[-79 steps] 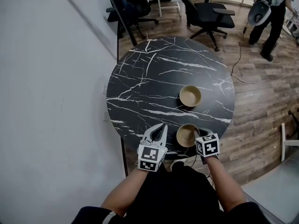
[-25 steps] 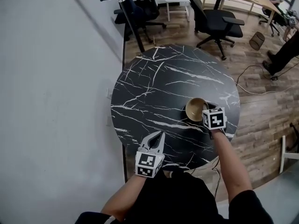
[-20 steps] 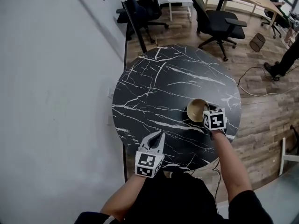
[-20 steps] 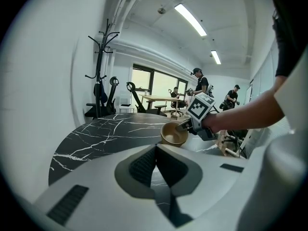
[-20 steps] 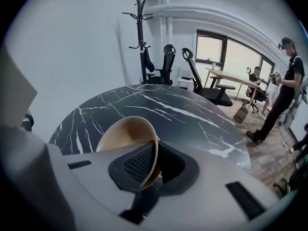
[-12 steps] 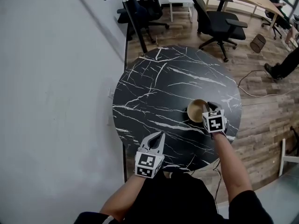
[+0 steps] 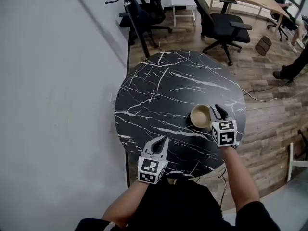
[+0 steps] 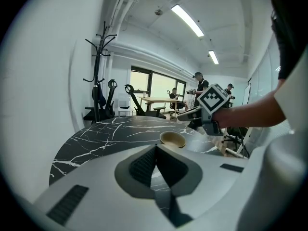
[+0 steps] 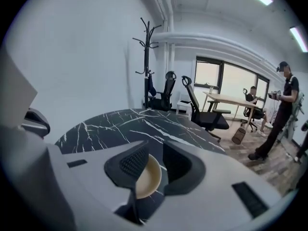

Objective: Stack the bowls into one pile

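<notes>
The tan bowls (image 7: 200, 116) sit as one pile on the right side of the round black marble table (image 7: 163, 90); how many are nested I cannot tell. My right gripper (image 7: 219, 111) hovers just off the pile's right rim. Its jaws have just been opening and stand open. In the right gripper view the bowl pile (image 9: 147, 177) shows below the gap of the right gripper (image 9: 155, 158), with the pads not touching it. My left gripper (image 7: 161, 141) rests shut near the table's front edge, empty. From the left gripper (image 8: 155, 150) I see the bowls (image 8: 172, 138) and the right gripper (image 8: 188, 113) beyond.
Black office chairs (image 7: 221, 18) and a coat stand (image 7: 130, 18) stand behind the table. A white wall runs along the left. A cable (image 7: 260, 88) lies on the wood floor at right, where a person's leg (image 7: 293, 66) shows.
The near bowl has gone from the table's front edge onto the far bowl. Over the last second the right gripper let go, opened and lifted back from the pile. The left gripper stayed still.
</notes>
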Tool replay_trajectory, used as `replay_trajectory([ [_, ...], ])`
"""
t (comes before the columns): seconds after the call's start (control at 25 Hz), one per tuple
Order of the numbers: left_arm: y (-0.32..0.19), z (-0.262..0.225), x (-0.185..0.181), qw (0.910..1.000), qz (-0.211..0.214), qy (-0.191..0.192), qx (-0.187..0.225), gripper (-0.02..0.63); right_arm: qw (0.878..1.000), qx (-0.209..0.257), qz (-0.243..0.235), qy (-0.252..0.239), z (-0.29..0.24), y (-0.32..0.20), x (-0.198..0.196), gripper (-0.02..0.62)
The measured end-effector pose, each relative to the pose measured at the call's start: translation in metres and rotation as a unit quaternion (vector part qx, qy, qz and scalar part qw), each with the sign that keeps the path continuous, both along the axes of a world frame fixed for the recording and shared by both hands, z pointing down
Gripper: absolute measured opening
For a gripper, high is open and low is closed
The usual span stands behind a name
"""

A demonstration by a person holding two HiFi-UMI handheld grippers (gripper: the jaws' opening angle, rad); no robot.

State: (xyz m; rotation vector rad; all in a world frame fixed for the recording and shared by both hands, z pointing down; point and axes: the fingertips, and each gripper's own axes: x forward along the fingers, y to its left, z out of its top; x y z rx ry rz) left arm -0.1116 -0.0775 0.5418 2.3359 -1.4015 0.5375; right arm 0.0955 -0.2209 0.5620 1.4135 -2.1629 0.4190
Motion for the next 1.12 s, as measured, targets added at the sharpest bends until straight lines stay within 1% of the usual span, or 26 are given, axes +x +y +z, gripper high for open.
replay_trajectory([
  [0.16, -0.003, -0.009, 0.006, 0.9999, 0.007, 0.008, 0.013, 0.014, 0.996, 0.065, -0.009, -0.059, -0.049, 0.016, -0.007, 0.086],
  [0.28, -0.004, -0.014, 0.008, 0.9997, 0.004, 0.011, 0.020, 0.014, 0.989, 0.113, -0.001, -0.091, -0.079, 0.032, -0.010, 0.038],
  [0.36, -0.006, -0.022, 0.006, 0.9995, -0.007, 0.017, 0.026, 0.014, 0.986, 0.131, 0.008, -0.105, -0.089, 0.047, -0.011, 0.011],
  [0.44, -0.009, -0.036, 0.004, 0.9987, -0.019, 0.029, 0.037, 0.014, 0.982, 0.146, 0.008, -0.120, -0.099, 0.060, -0.013, 0.009],
  [0.52, -0.013, -0.049, 0.002, 0.9977, -0.026, 0.035, 0.051, 0.014, 0.977, 0.164, -0.001, -0.135, -0.112, 0.072, -0.016, 0.008],
  [0.6, -0.015, -0.058, 0.000, 0.9969, -0.030, 0.037, 0.062, 0.014, 0.973, 0.182, -0.012, -0.140, -0.124, 0.083, -0.018, 0.008],
  [0.72, -0.016, -0.067, -0.003, 0.9955, -0.039, 0.043, 0.075, 0.014, 0.970, 0.197, -0.017, -0.141, -0.135, 0.095, -0.019, 0.006],
  [0.84, -0.014, -0.074, -0.003, 0.9950, -0.039, 0.045, 0.080, 0.014, 0.969, 0.199, -0.017, -0.147, -0.139, 0.106, -0.018, 0.006],
  [0.96, -0.010, -0.084, -0.005, 0.9948, -0.037, 0.041, 0.086, 0.014, 0.968, 0.199, -0.021, -0.150, -0.143, 0.117, -0.019, 0.006],
  [1.12, -0.003, -0.099, -0.007, 0.9935, -0.036, 0.033, 0.102, 0.014, 0.966, 0.212, -0.031, -0.147, -0.151, 0.128, -0.022, 0.005],
])
